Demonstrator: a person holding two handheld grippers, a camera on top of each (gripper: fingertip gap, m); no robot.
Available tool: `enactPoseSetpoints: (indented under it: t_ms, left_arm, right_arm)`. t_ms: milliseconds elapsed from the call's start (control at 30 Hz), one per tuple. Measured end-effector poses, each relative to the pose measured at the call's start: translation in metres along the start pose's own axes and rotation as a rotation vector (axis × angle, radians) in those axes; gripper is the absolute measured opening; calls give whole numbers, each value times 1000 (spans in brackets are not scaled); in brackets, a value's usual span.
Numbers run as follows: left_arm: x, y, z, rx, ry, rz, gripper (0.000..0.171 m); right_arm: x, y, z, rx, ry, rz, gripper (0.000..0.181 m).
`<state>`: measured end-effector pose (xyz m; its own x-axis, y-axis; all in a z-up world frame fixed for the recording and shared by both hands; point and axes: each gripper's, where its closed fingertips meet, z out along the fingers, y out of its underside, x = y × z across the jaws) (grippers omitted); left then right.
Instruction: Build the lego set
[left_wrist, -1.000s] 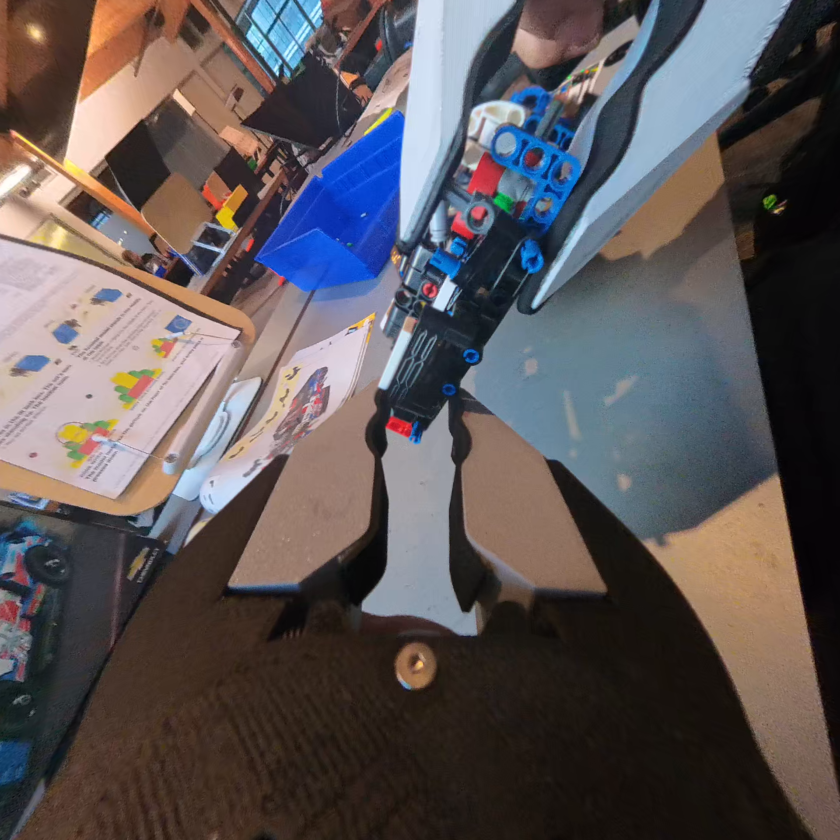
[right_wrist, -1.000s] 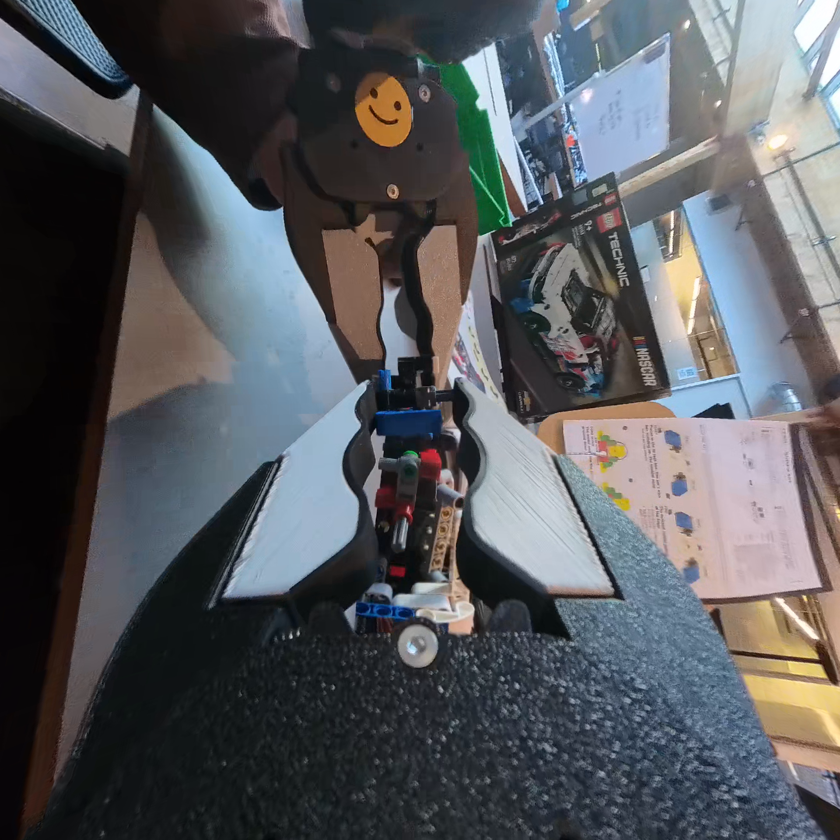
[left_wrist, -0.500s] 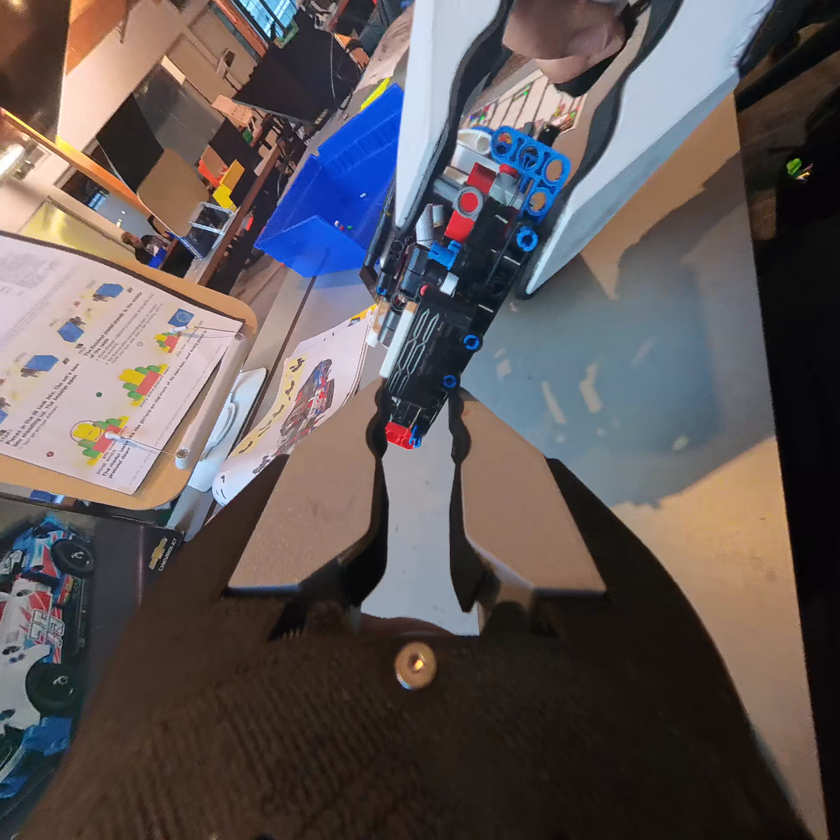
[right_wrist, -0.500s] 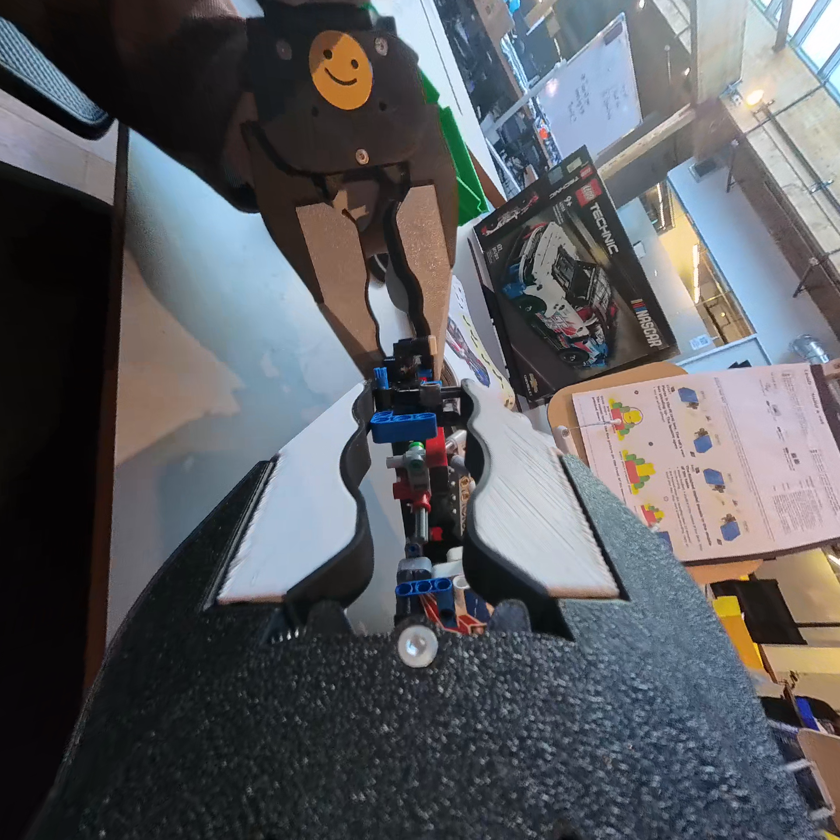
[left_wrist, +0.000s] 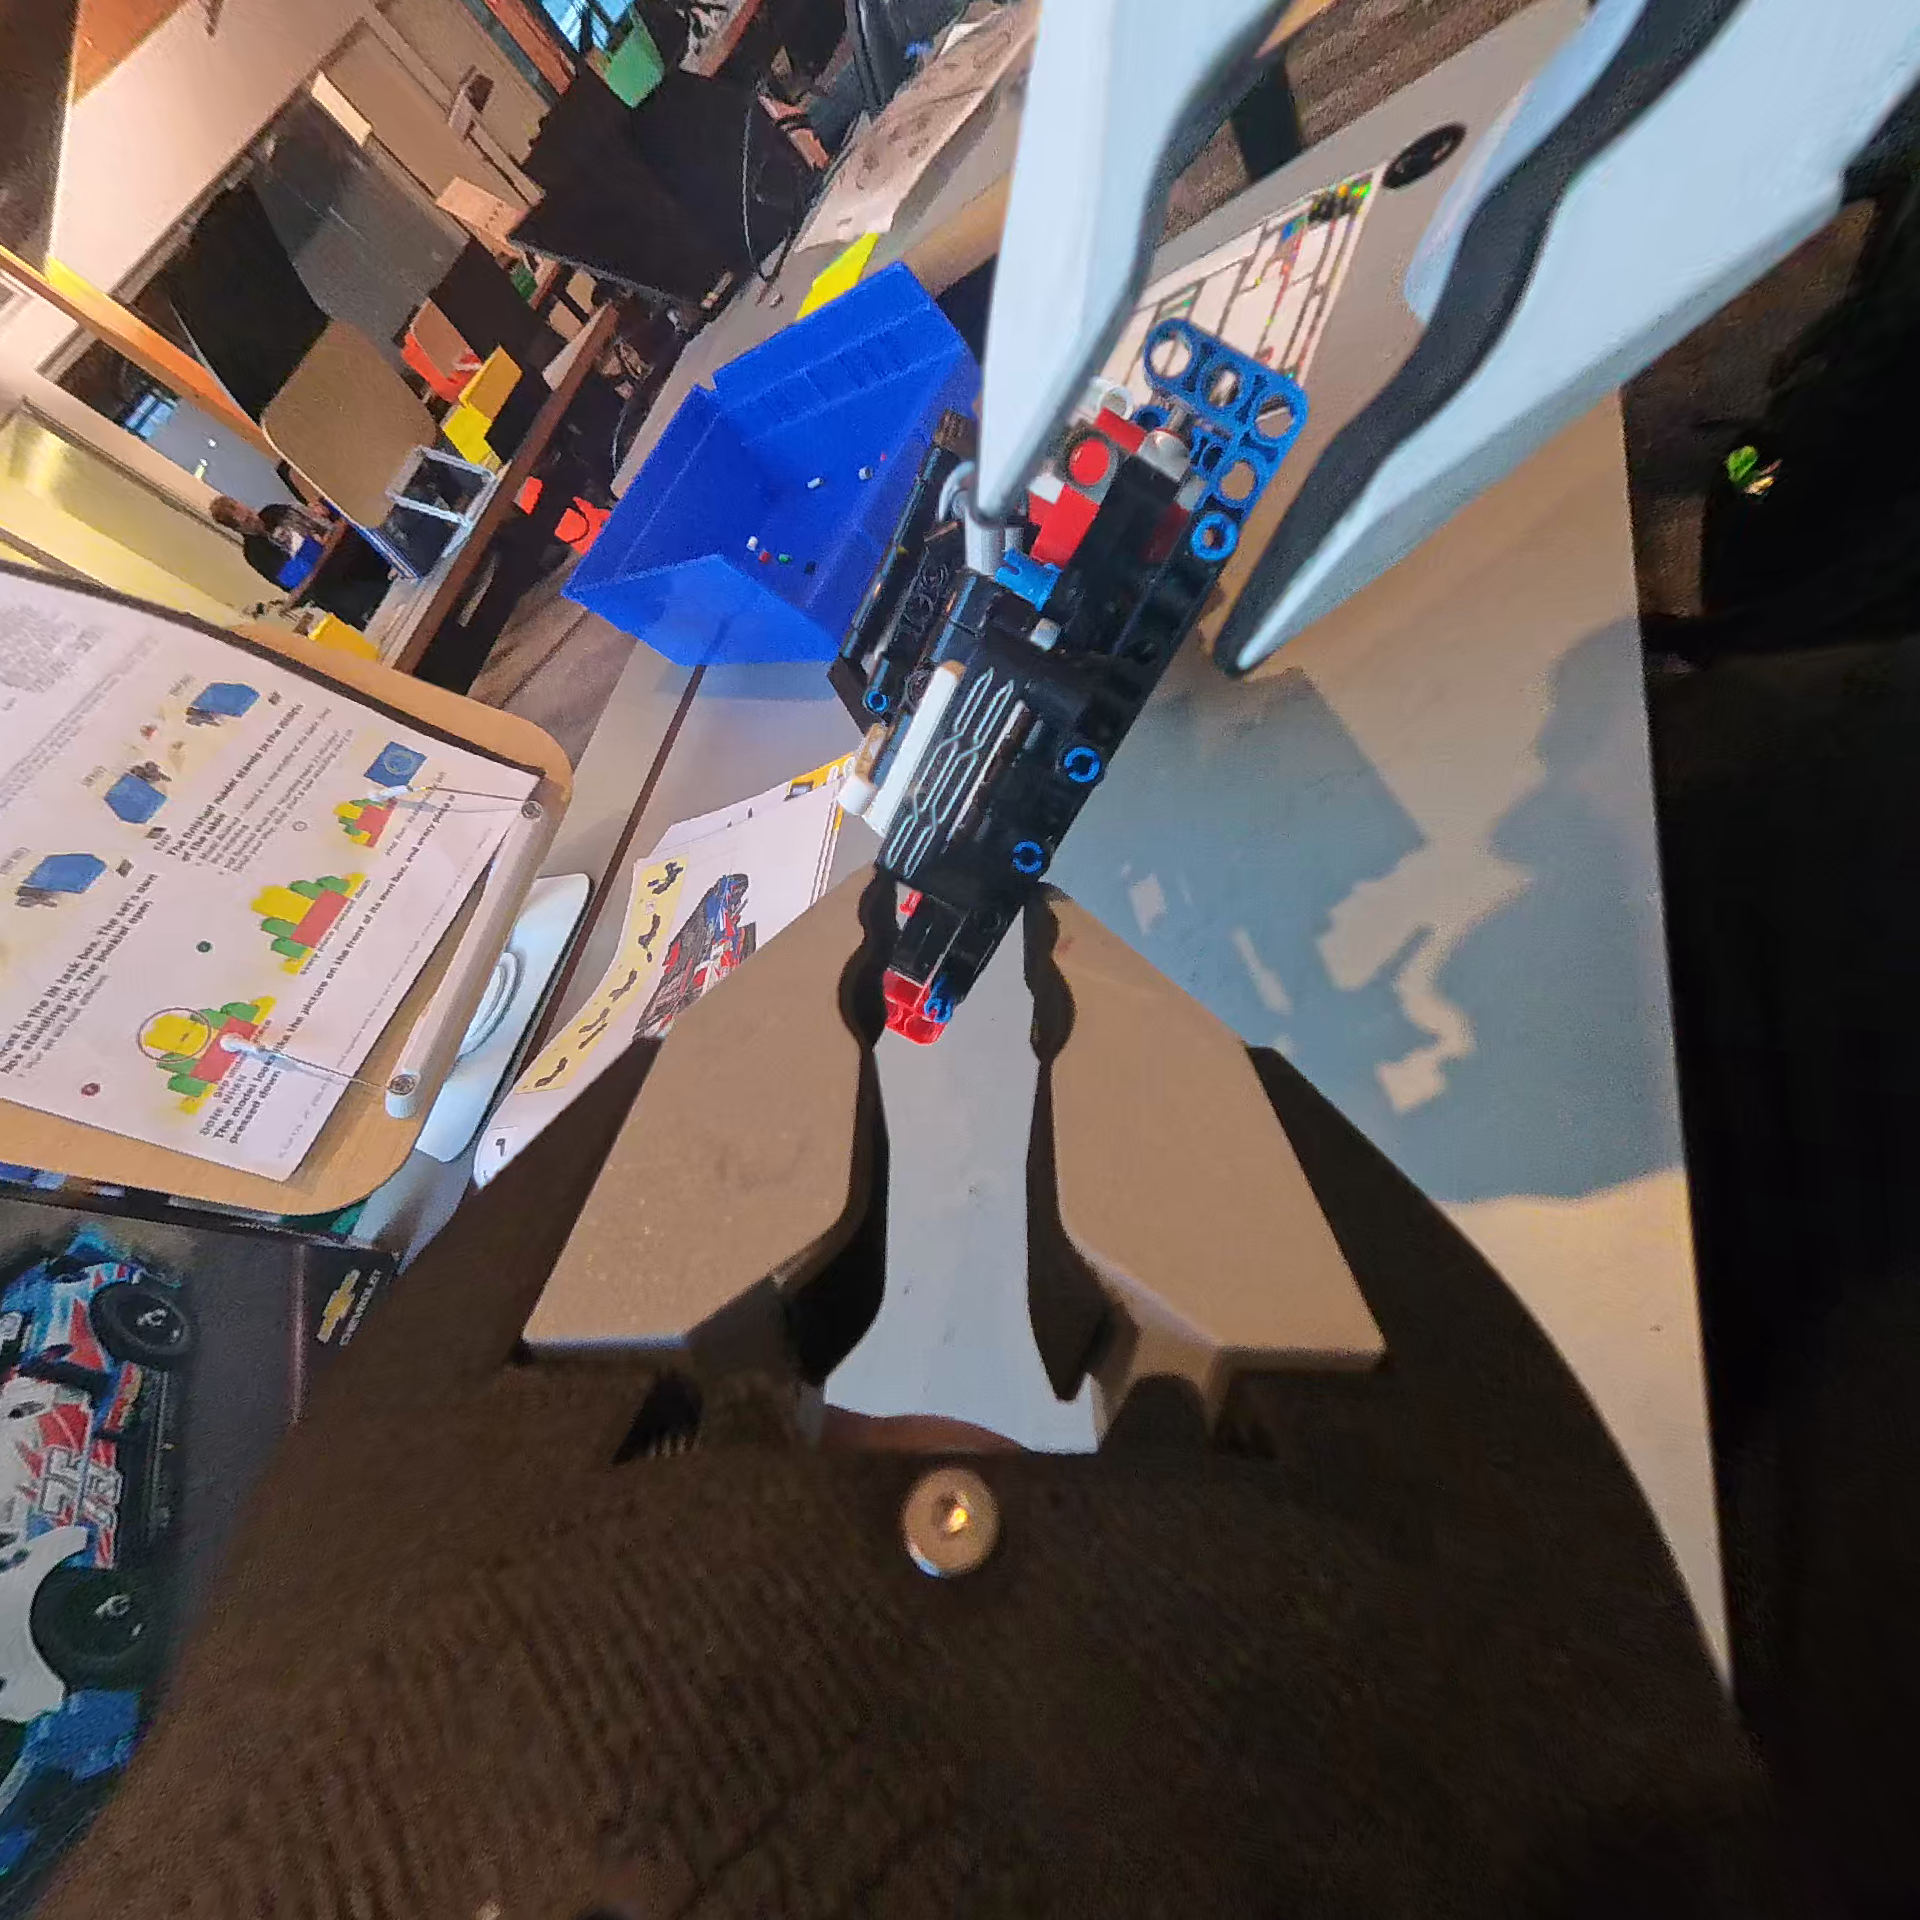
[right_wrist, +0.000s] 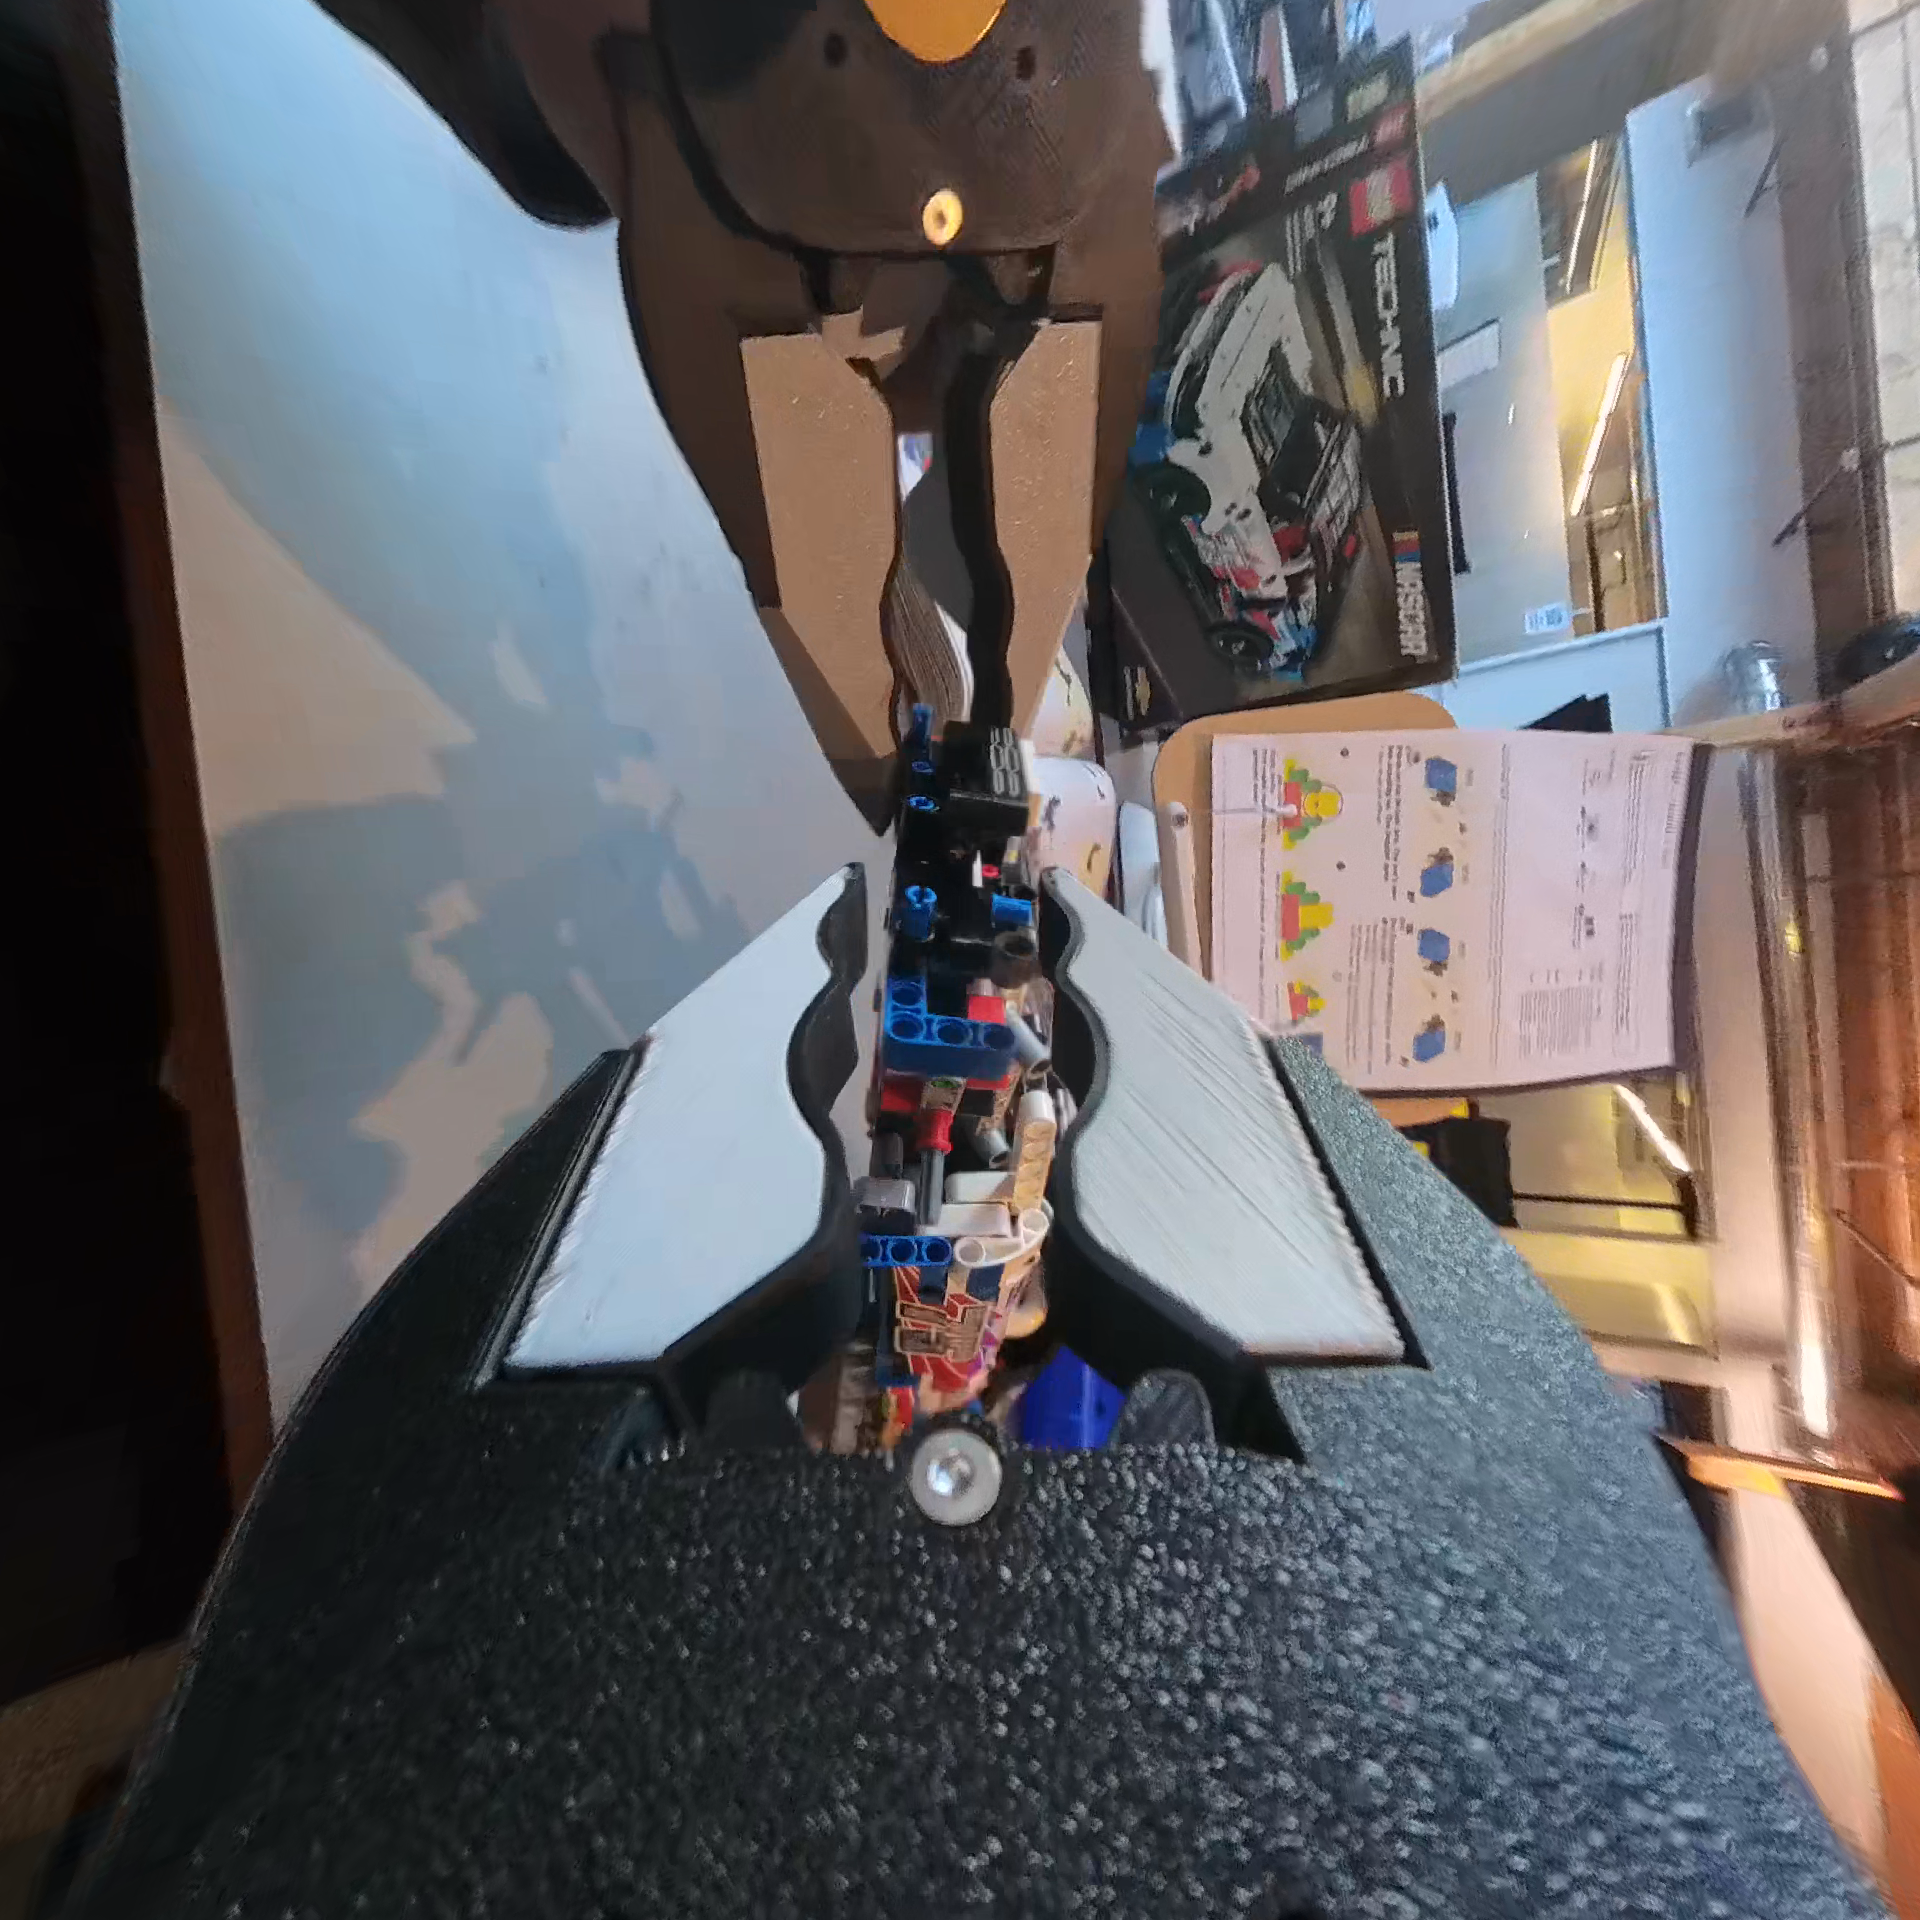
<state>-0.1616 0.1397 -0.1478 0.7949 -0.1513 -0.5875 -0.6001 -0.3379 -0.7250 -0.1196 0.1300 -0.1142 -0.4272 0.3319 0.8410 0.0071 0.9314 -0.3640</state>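
Warm light streaks the grey desk (left_wrist: 1299, 831) with hard shadows; wide-angle lenses bend the edges, and the right wrist view blurs slightly.

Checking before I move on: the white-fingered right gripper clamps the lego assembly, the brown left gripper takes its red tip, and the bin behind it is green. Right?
Not quite: the bin is blue, as the left wrist view shows. The rest stands: the right gripper clamps the lego assembly, and the left gripper has its jaws around the red tip.
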Motion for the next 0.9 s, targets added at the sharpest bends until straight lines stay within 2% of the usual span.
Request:
enactPoseSetpoints:
  t_ms: [133, 300, 600, 800, 900]
  left_arm:
    - [-1, -16, -4, 18, 18, -5, 21]
    - [-1, -36, -11, 45, 52, -12, 21]
    - [5, -54, -12, 86, 59, 1, 22]
    - [2, -68, -23, 210, 119, -197, 30]
    - [2, -58, -24, 211, 149, -235, 42]
  right_arm:
    - [8, 8, -5, -108, 79, -81, 31]
    - [18, 7, -19, -97, 103, 35, 29]
    - [20, 10, -37, -43, 232, 6, 28]
    - [16, 20, -46, -1, 292, 48, 27]
    - [10, 28, -51, 25, 315, 69, 24]
